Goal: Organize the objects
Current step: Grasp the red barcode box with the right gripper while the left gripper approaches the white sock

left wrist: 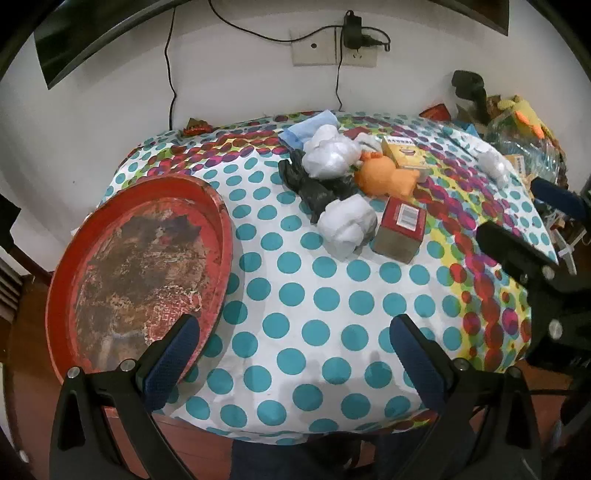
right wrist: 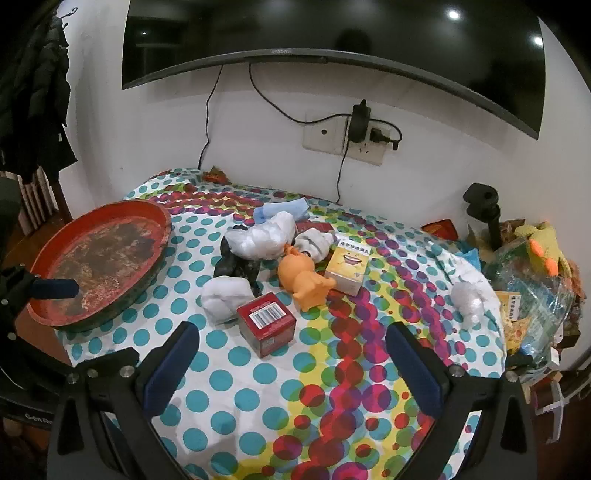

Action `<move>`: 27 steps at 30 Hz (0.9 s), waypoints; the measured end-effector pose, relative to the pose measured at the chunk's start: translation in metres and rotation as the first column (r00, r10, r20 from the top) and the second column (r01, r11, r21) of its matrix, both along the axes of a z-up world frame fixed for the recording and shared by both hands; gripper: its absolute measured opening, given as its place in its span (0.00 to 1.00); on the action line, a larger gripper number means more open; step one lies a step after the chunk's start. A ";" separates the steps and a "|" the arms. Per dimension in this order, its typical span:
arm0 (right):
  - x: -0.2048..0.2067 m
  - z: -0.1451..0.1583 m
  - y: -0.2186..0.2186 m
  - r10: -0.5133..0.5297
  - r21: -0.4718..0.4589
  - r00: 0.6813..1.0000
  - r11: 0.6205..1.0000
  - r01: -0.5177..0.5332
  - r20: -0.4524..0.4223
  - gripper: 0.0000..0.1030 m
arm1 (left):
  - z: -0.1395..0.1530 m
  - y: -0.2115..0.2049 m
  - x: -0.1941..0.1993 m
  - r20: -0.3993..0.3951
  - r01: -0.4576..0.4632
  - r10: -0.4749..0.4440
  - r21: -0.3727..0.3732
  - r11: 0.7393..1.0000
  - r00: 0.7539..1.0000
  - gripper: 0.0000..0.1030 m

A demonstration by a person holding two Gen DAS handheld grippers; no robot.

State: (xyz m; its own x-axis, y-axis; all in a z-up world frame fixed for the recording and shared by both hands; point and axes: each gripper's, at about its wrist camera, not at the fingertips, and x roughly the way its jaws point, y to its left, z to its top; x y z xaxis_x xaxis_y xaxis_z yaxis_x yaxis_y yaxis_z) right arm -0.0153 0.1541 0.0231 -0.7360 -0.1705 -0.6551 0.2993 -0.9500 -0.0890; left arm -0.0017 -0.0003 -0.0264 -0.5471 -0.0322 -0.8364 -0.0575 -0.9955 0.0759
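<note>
Sitting at the table's left edge, the round red tray [left wrist: 221,206] has a raised rim and a worn, flaking floor of brown and rust patches; nothing lies in it. To its right, out on the cloth, the loose things cluster near the middle: a red box [right wrist: 266,323] with a barcode label facing up, square and hard-edged, just beside a crumpled white plastic bag [right wrist: 225,297]. Behind them a black plastic bag [right wrist: 236,267] lies wrinkled under a second, larger white bag [right wrist: 264,240], with a blue cloth [right wrist: 280,211] further back. An orange rubbery toy [right wrist: 304,280], smooth and rounded, lies on its side against a yellow carton [right wrist: 349,271] printed with a smiling face. Another small white bag [right wrist: 469,299] sits apart toward the right edge.

Both tools hang above the near part of the table: the left gripper [left wrist: 295,354] with its blue-padded fingers spread wide and empty, one finger over the tray's rim, and the right gripper [right wrist: 291,363] likewise wide apart with nothing between the pads.

The tablecloth [left wrist: 295,295] is white with teal dots and a band of overlapping red, purple and yellow ones. A dark screen [right wrist: 332,33] hangs on the wall above a socket [right wrist: 332,133] with cables plugged in.
</note>
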 end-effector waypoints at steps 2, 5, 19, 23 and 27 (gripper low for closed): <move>-0.002 -0.003 -0.001 0.012 0.005 1.000 1.000 -0.012 0.005 1.00 | -0.002 -0.001 0.000 0.008 0.010 -0.010 -0.001 1.000 1.000 1.00; -0.007 -0.009 -0.003 0.035 0.015 0.999 0.999 -0.035 0.022 1.00 | -0.005 -0.003 -0.001 0.019 0.025 -0.025 -0.004 1.000 1.000 1.00; -0.047 -0.057 -0.011 0.099 0.020 0.989 0.995 -0.102 0.113 1.00 | -0.014 -0.009 -0.021 0.036 0.067 -0.069 0.035 0.997 0.997 1.00; -0.056 -0.065 -0.014 0.106 0.028 0.986 0.993 -0.111 0.131 1.00 | -0.018 -0.004 -0.028 0.036 0.084 -0.084 0.012 0.996 0.996 1.00; -0.066 -0.072 -0.017 0.113 0.043 0.984 0.992 -0.120 0.140 0.96 | -0.023 -0.001 -0.037 0.049 0.099 -0.099 0.000 0.995 0.994 1.00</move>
State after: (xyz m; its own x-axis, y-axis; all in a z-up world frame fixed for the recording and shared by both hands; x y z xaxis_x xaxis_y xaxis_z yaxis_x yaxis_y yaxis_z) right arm -0.0812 0.1368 -0.0488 -0.6157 -0.2135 -0.7585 0.4203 -0.9032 -0.0869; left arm -0.0388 -0.0013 -0.0499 -0.5061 0.0184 -0.8623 -0.1594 -0.9845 0.0726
